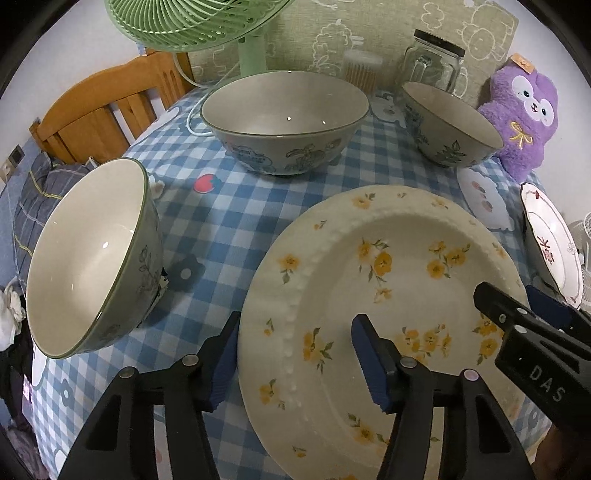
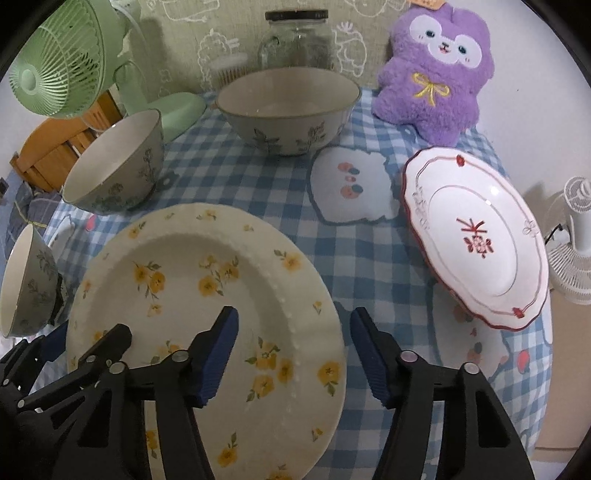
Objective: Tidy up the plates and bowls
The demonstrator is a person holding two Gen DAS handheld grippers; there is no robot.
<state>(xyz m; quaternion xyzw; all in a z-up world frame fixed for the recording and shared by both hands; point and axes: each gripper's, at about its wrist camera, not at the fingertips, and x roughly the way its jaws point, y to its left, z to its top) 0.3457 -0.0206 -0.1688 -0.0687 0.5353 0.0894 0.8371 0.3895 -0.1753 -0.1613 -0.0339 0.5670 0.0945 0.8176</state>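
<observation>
Both pairs of tongs stand spread, pinching nothing. The left tongs [image 1: 299, 354] straddle the near-left rim of the yellow-flowered plate [image 1: 388, 295], one finger outside the rim and one over the well; the right tongs [image 2: 293, 350] straddle its near-right rim the same way.

That plate lies flat at the near edge of the surface [image 1: 221, 221], which wears a blue checked cloth. It looks like glazed ceramic: stiff, fairly heavy, smooth and likely slippery, and it would chip or break if dropped. The broad rim with its raised beaded ring seems the best place to pinch, and a grip from both sides should keep it level.

Toward the right edge sits the red-trimmed plate [image 2: 476, 236], white with a scalloped rim, equally hard and fragile; its lip is thin, so a hold there would need care.

At the left edge stands a small bowl [image 1: 88, 258], deep and thick-walled with a dark rim line and flower print. Farther back are a large bowl [image 1: 284, 122] and another bowl [image 1: 447, 125] of the same glossy ware. A wall pinched at the rim looks workable.

Along the far edge stand a green fan [image 1: 207, 22], a glass jar [image 1: 432, 59] and a soft purple plush toy [image 2: 436, 66].
</observation>
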